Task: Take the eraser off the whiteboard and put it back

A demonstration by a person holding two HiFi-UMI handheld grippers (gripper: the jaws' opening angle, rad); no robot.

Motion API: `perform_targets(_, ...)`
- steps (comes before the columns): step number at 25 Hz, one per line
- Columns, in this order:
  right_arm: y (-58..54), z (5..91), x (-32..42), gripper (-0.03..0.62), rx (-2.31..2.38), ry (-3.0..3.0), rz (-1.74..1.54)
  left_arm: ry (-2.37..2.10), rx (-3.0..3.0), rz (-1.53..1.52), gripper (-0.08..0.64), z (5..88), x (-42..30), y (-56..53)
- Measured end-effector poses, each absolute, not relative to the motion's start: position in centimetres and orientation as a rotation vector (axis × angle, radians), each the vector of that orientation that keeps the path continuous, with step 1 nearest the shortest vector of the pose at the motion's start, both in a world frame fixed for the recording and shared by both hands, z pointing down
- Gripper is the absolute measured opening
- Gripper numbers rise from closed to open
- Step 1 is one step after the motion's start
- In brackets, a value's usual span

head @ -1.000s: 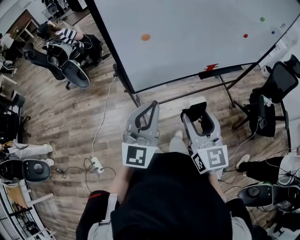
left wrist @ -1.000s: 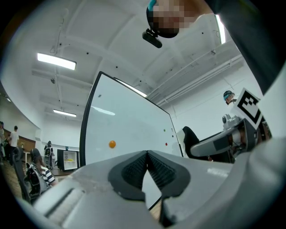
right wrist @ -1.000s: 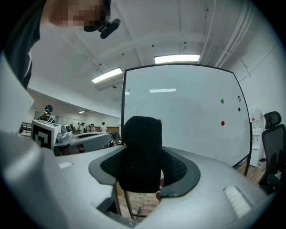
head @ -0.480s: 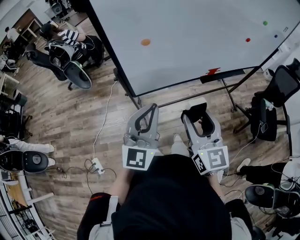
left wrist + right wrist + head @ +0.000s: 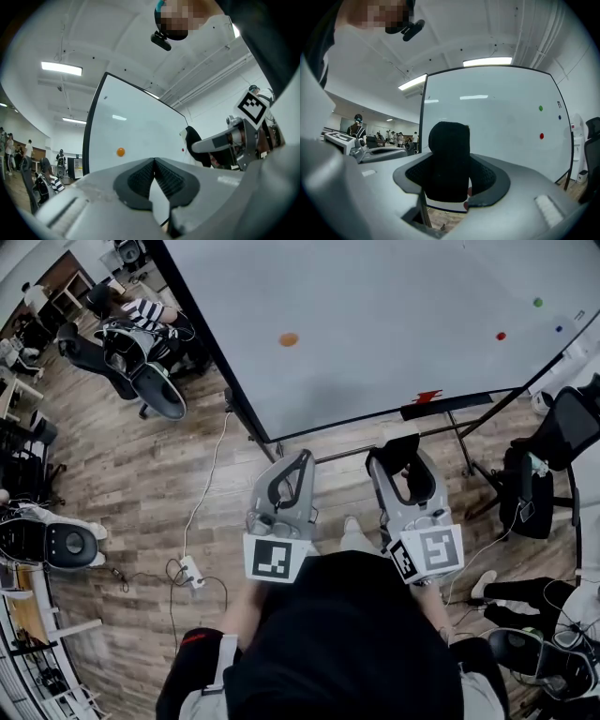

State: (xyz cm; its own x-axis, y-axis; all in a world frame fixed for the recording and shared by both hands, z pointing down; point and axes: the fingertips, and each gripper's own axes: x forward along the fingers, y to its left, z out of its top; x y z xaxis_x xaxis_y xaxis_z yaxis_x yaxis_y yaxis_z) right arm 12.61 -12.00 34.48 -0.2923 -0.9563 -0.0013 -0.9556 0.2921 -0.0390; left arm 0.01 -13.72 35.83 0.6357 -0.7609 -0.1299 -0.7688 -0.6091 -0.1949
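Note:
A black eraser [image 5: 404, 450] [image 5: 449, 159] stands upright between the jaws of my right gripper [image 5: 406, 463] [image 5: 450, 180], which is shut on it. Ahead stands the whiteboard [image 5: 375, 324] [image 5: 497, 117]. Its black tray [image 5: 459, 403] runs along the lower edge and has a red item [image 5: 427, 397] on it. The eraser is held in front of the board, a little short of it. My left gripper [image 5: 300, 461] [image 5: 153, 164] is beside the right one, jaws shut with nothing between them.
Orange [image 5: 289, 338], green [image 5: 537, 302], red [image 5: 501, 336] and blue [image 5: 559, 329] magnets dot the board. The board's stand legs [image 5: 253, 423] reach onto the wood floor. Office chairs [image 5: 141, 371] stand left, another chair [image 5: 562, 427] right. A power strip [image 5: 192, 570] and cable lie on the floor.
Both grippers and the head view have moved slightly forward toward the whiteboard. The right gripper still holds the eraser.

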Motion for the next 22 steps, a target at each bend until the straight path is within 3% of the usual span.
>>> perform_targets(22,-21.2,26.1,13.9,0.233,-1.790,2.542,0.202,1.439,-2.550,0.082,0.002,35.1,0.6,-17.5)
